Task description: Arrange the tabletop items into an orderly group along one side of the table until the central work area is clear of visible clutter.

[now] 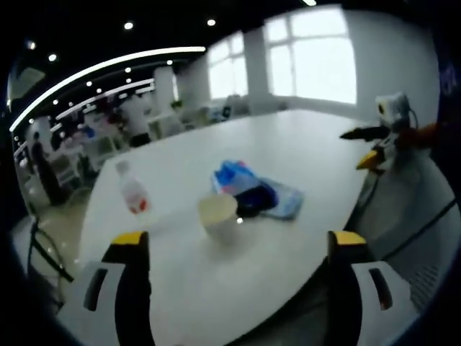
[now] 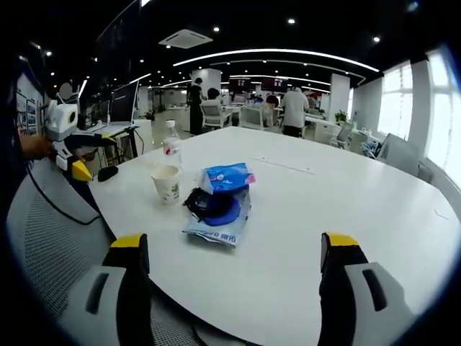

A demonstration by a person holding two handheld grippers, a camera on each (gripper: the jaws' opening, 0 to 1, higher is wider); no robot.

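Both tools hang back off the white tabletop point(image 2: 346, 194), nothing touched yet, likely lining up. Left gripper point(image 1: 238, 249) jaws spread wide, empty; right gripper point(image 2: 234, 252) the same. Clutter sits near one edge: cream paper cup point(image 2: 166, 183), clear plastic bottle with red label point(image 2: 171, 147), blue tissue packs point(image 2: 225, 177) under a dark round object point(image 2: 211, 204). Wide bare surface beyond for sliding them.

The table point(image 2: 346, 209) looks smooth and white with a faint sheen. The cup point(image 2: 167, 183) seems to be matt paper. The bottle point(image 2: 171, 148) is clear plastic, and the blue packet point(image 2: 227, 176) glossy plastic film.
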